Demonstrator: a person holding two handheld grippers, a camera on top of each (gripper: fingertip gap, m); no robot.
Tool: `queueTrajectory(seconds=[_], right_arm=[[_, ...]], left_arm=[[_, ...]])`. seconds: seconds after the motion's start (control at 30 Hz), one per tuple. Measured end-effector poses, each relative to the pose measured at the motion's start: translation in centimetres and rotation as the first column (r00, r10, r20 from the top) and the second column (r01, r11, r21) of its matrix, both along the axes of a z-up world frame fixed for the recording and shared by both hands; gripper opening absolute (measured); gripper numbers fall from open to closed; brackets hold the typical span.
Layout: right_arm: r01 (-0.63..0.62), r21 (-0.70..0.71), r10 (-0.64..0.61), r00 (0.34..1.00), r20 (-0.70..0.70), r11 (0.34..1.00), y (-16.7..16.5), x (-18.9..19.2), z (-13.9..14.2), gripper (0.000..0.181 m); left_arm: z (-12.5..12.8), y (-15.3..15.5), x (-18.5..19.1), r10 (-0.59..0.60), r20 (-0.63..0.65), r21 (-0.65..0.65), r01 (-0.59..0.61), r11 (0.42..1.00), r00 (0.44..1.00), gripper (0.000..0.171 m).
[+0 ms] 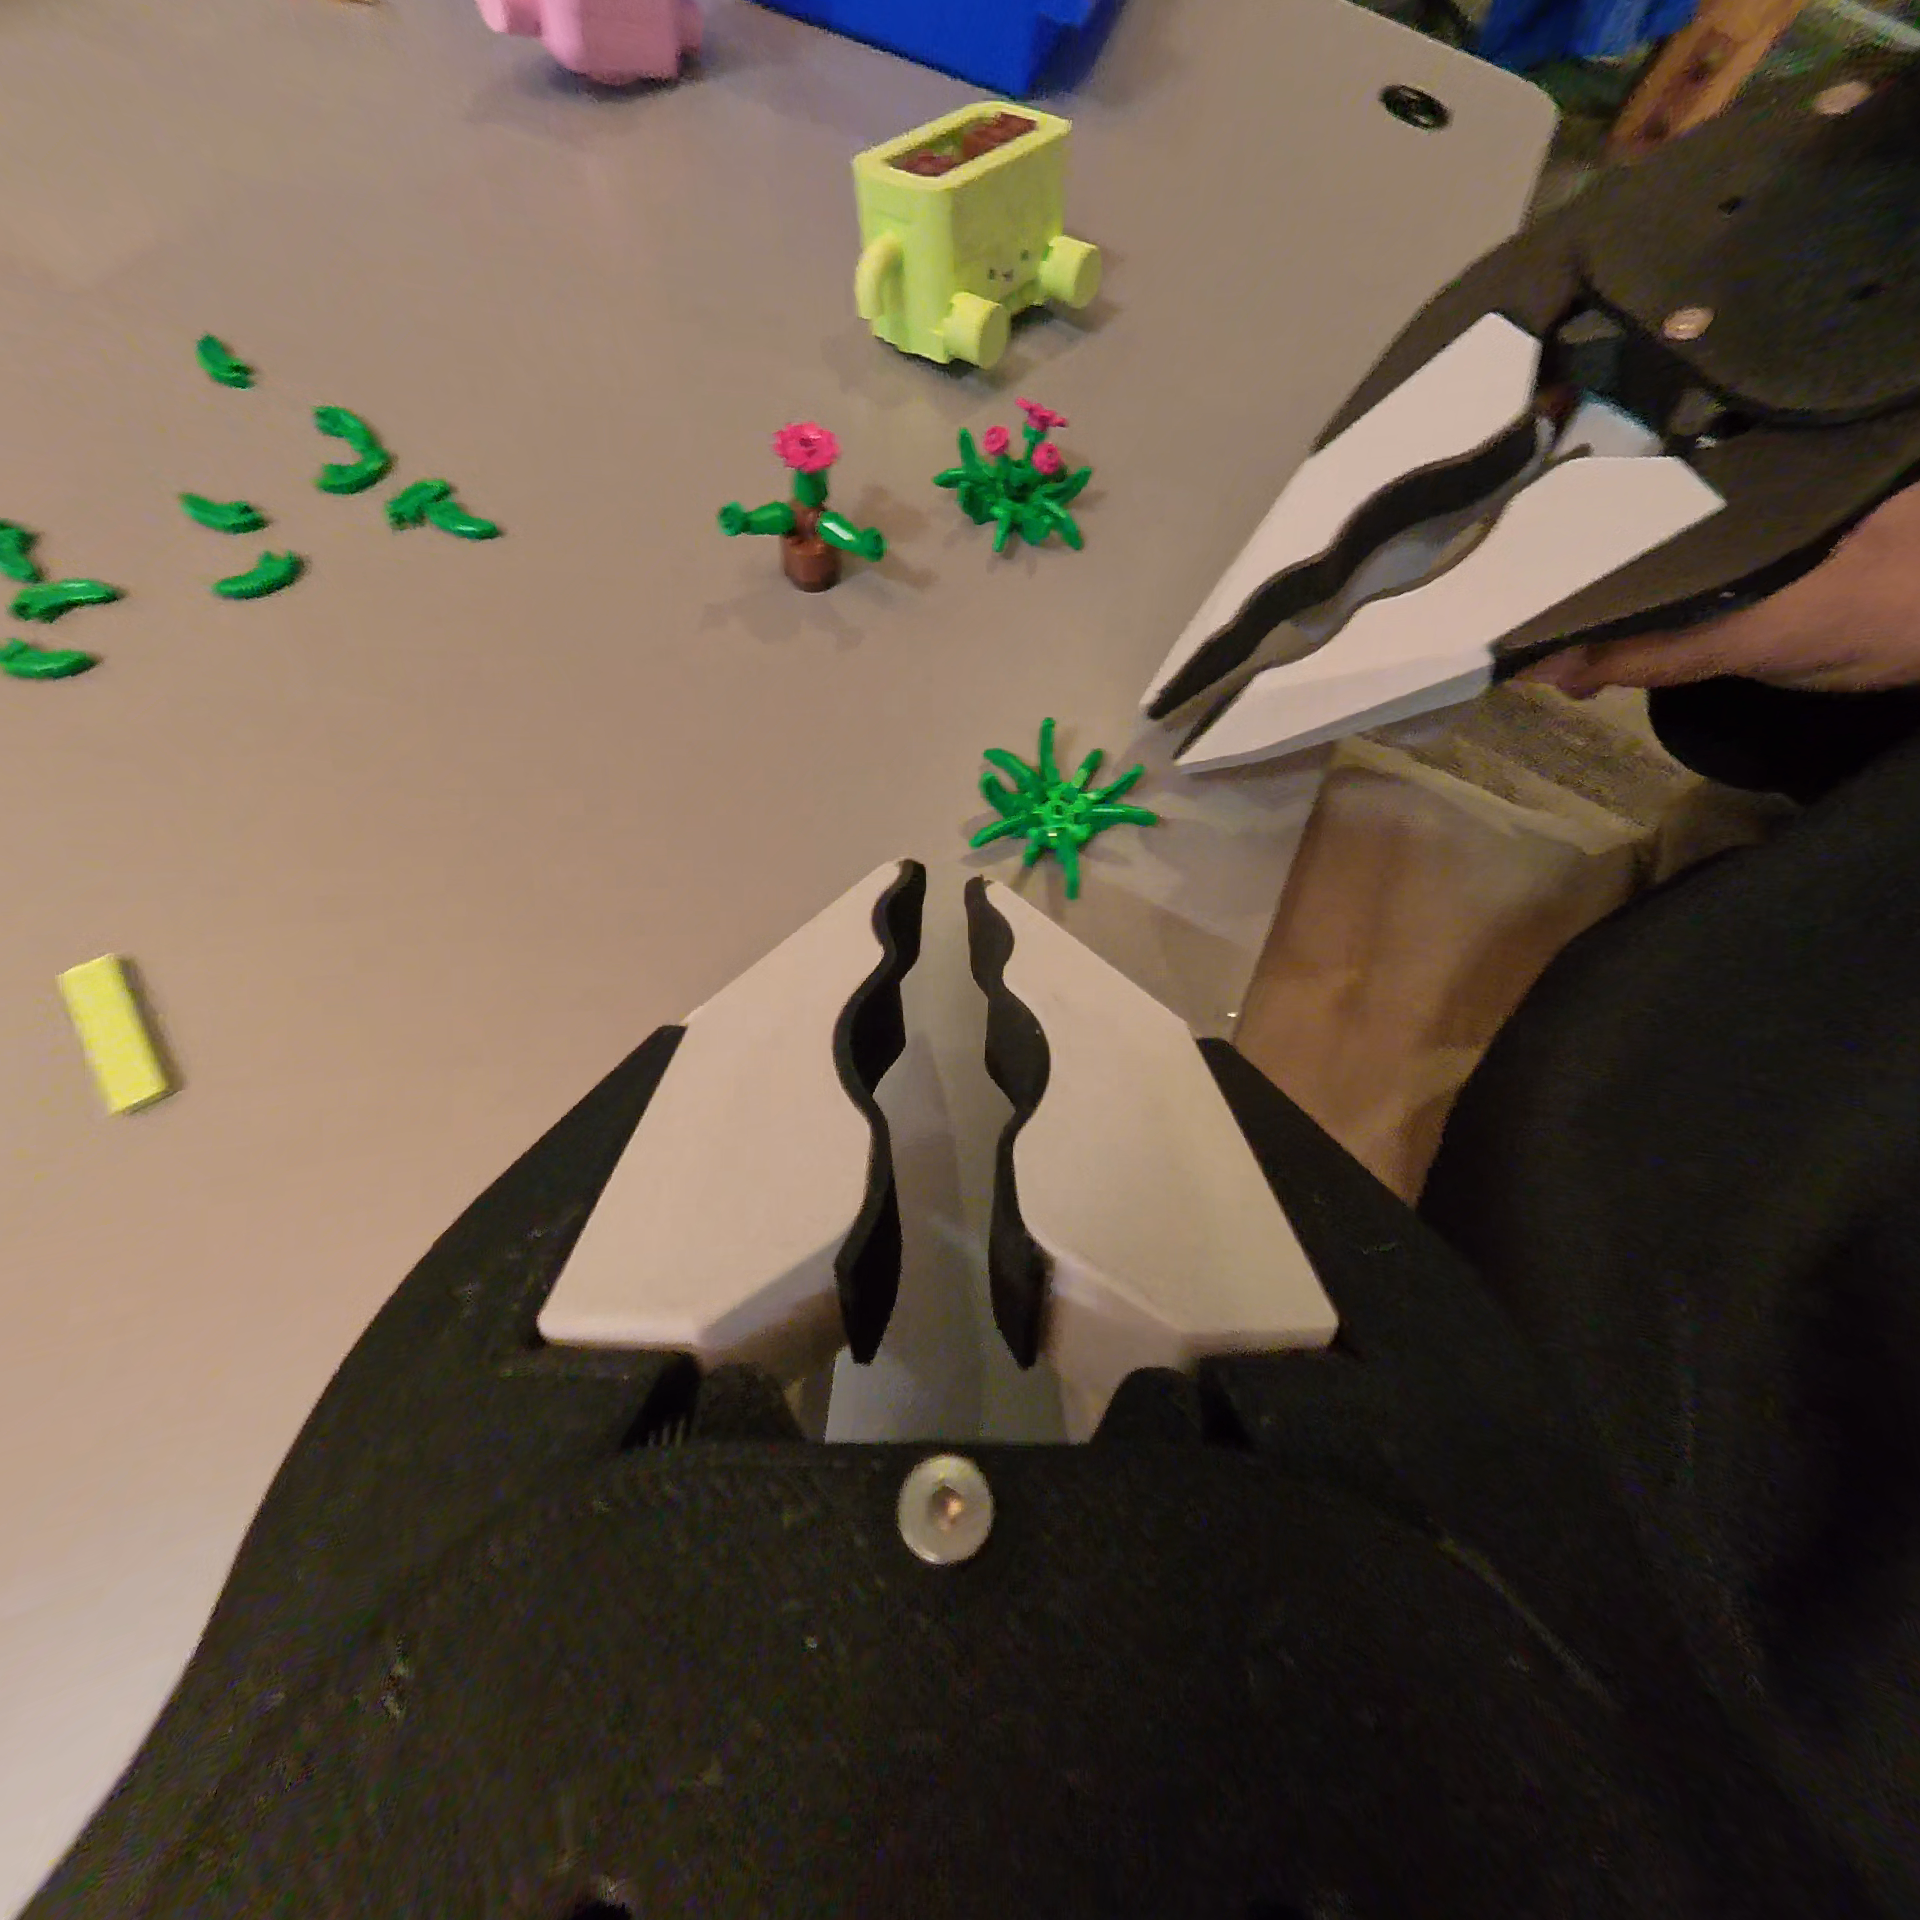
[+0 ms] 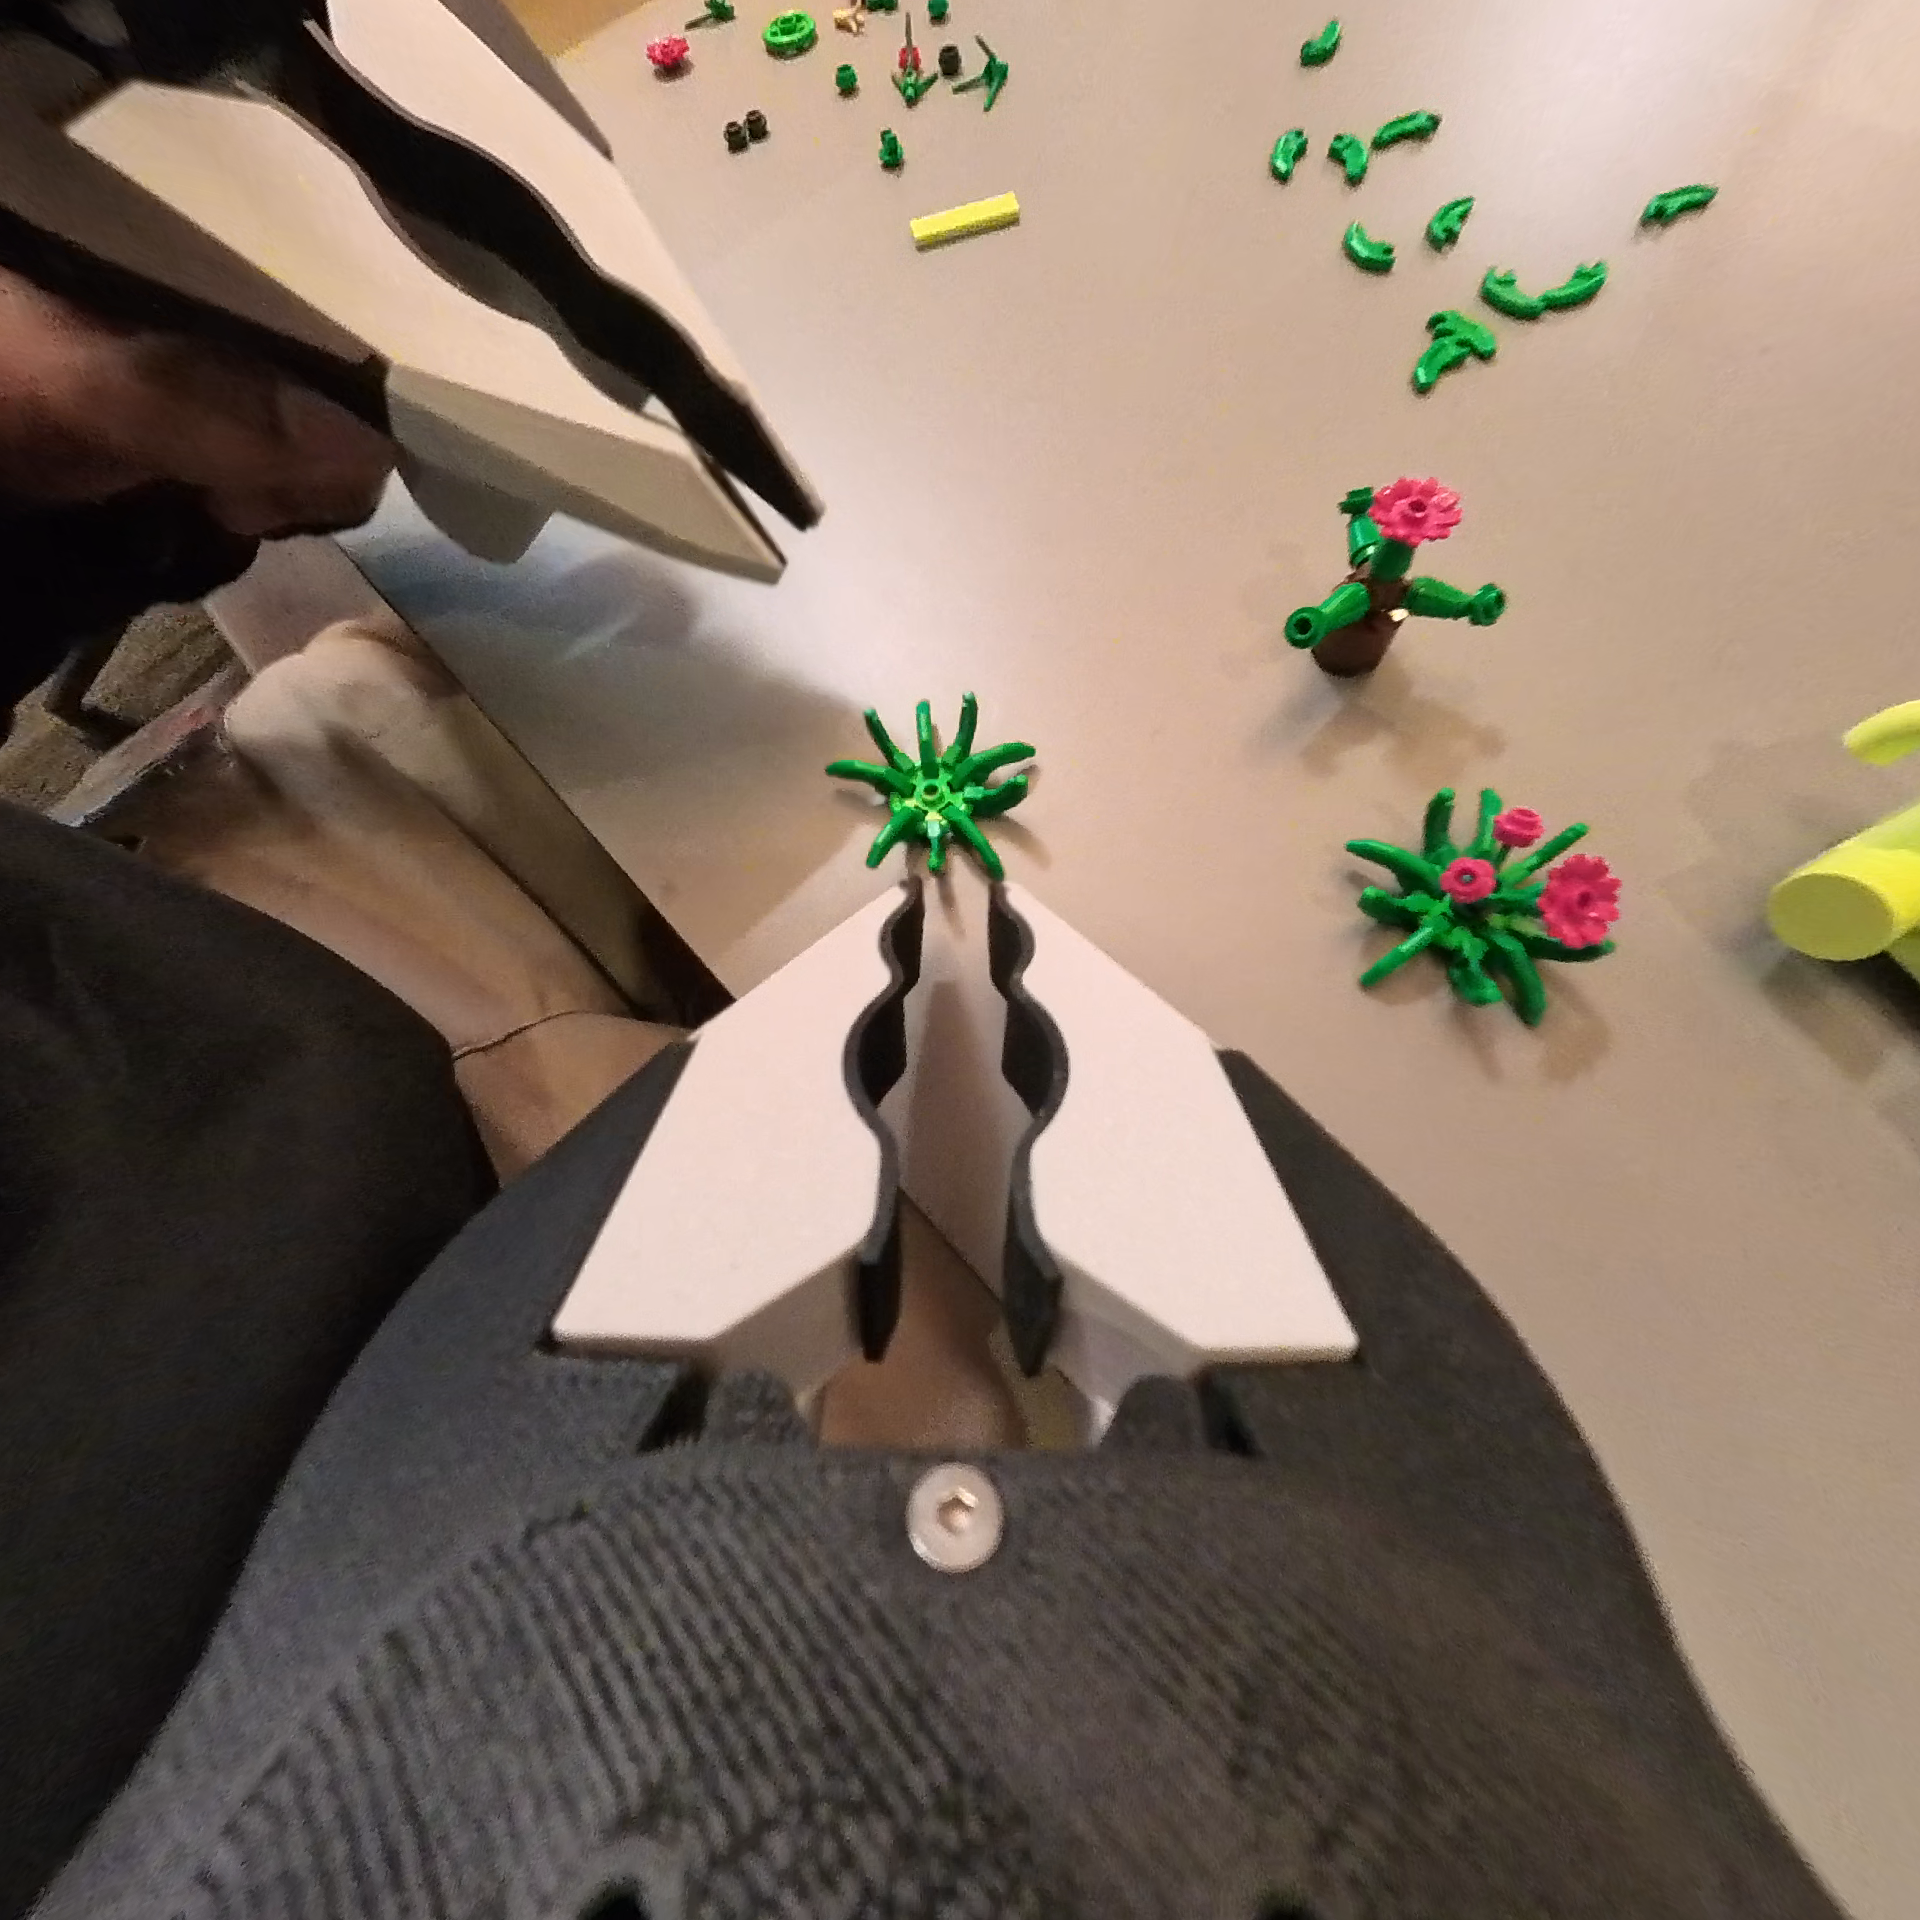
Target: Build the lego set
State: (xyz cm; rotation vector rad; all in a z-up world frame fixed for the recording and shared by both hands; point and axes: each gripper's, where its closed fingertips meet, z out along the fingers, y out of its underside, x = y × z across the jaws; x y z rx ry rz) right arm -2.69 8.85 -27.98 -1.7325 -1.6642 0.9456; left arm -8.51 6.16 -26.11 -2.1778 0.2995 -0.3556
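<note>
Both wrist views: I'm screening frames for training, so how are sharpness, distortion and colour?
Left wrist view: wide-angle bend curves the grey table edge; the lime-green box-shaped lego pot looks soft, the spiky green lego leaf cluster crisp. Right wrist view: warmer cast; the left hand-held gripper near the lens is blurred.

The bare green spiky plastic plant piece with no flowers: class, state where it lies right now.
The bare green spiky plastic plant piece lies on the grey table near its front edge, between the left hand-held gripper and right hand-held gripper.
</note>
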Motion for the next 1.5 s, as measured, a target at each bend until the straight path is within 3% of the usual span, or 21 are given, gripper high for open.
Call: queueTrajectory(seconds=[0.13, 0.33, 0.53, 0.73, 0.9, 1.1, 1.2, 1.27, 1.4, 1.5], right_arm=[[0.003, 0.030, -0.002, 1.000, -0.029, 1.000, 0.4, -0.1, 0.4, 0.009], [0.007, 0.058, -0.004, 0.999, -0.048, 0.998, 0.8, 0.0, 0.2, 0.007], [0.034, 0.056, -0.030, 0.997, -0.064, 0.998, 1.8, 0.4, -0.2, 0.007], [0.069, 0.058, -0.063, 0.993, -0.098, 0.996, 2.9, 0.4, -0.3, 0.010], [0.086, 0.060, -0.077, 0.987, -0.144, 0.994, 3.6, 0.0, 0.0, 0.007], [0.086, 0.096, -0.072, 0.987, -0.144, 0.992, 3.8, 0.2, -0.1, 0.010], [0.093, 0.112, -0.076, 0.987, -0.143, 0.989, 4.0, 0.4, -0.1, 0.012], [0.096, 0.108, -0.080, 0.986, -0.143, 0.990, 4.2, 0.5, -0.1, 0.011], [0.104, 0.101, -0.089, 0.986, -0.143, 0.989, 4.5, 0.7, -0.1, 0.011], [0.098, 0.093, -0.085, 0.987, -0.138, 0.991, 4.4, 0.7, -0.1, 0.012]], left_arm=[[-0.3, 0.2, -3.8, 0.154, -0.040, -0.012, -0.155, 0.988, 0.987, 0.006], [-1.6, 0.0, -11.5, 0.413, -0.106, -0.051, -0.419, 0.906, 0.905, 0.013], [-1.4, -0.8, -16.5, 0.527, -0.152, -0.037, -0.537, 0.843, 0.836, 0.017], [-0.3, 1.8, -15.5, 0.468, -0.057, -0.021, -0.470, 0.882, 0.882, 0.018], [-1.3, 7.0, -15.0, 0.398, -0.158, -0.039, -0.408, 0.912, 0.904, 0.019], [-2.9, 11.7, -16.6, 0.402, -0.149, -0.111, -0.420, 0.901, 0.903, 0.040], [-3.5, 12.4, -16.6, 0.391, -0.106, -0.144, -0.403, 0.904, 0.914, 0.034], [-3.4, 12.2, -16.0, 0.363, -0.076, -0.163, -0.371, 0.914, 0.929, 0.015], [-3.3, 11.2, -15.3, 0.330, -0.074, -0.173, -0.338, 0.925, 0.941, 0.013], [-1.9, 10.5, -13.3, 0.280, -0.013, -0.109, -0.279, 0.954, 0.960, 0.013]])
